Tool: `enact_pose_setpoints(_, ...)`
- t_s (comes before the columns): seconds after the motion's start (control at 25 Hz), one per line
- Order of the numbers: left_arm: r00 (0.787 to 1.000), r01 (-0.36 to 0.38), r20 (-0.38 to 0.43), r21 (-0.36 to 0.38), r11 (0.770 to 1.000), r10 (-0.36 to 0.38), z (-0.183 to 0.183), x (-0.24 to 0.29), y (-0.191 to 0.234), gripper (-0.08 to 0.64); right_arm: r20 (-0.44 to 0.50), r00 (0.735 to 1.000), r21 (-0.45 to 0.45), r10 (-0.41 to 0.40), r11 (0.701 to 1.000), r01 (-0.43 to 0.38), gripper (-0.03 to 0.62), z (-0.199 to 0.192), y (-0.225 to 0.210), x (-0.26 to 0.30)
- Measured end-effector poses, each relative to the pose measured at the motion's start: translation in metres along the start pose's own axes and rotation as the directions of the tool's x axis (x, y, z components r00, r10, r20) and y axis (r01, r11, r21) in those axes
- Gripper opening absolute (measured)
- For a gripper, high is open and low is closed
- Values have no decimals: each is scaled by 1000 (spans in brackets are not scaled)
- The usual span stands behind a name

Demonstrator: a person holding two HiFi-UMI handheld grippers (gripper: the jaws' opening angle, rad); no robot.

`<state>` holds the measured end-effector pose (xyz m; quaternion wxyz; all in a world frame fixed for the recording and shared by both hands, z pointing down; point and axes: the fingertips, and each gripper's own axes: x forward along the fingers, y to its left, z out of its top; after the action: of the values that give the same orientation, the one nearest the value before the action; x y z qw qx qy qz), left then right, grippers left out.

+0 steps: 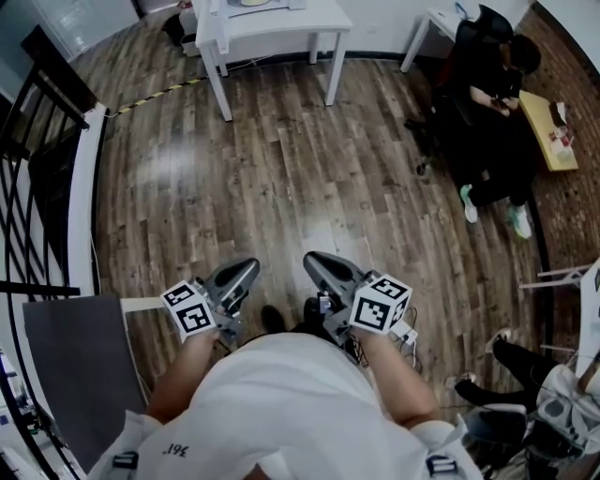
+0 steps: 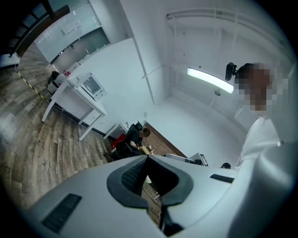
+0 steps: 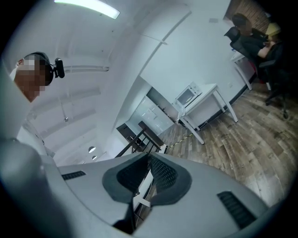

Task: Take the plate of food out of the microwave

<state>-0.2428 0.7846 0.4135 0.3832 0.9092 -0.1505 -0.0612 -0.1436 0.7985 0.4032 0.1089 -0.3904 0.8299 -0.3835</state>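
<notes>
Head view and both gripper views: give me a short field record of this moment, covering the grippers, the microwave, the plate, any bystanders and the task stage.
setting: wood floor, open room
left gripper: shut, nothing between the jaws, held close to the body
right gripper: shut, nothing between the jaws, held close to the body
microwave: on the white table across the floor, out of reach
plate of food: not visible
bystander: seated person at the right
task stage: not yet at the microwave

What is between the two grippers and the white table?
Only bare brown wooden floor, up to the white four-legged table, in the head view.
</notes>
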Motion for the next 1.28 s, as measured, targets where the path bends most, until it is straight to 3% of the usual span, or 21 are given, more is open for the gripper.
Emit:
enact_pose_setpoints(0.32,1000,-3,22,-22,1000,3,8,-29,4,-8,69,997,14,-18,1000,17,31,9,4,15)
enact_pose_setpoints(0.88,999,11,37,-41,999,-10,23,-54,28,-8,146,974,61,-172,984,165,29,24,-28,17)
enact_pose_setpoints(1.28,1000,12,-11,-72,997,-13,32,-16,60,-9,169,951,96,-260,964,247,29,53,-85,17)
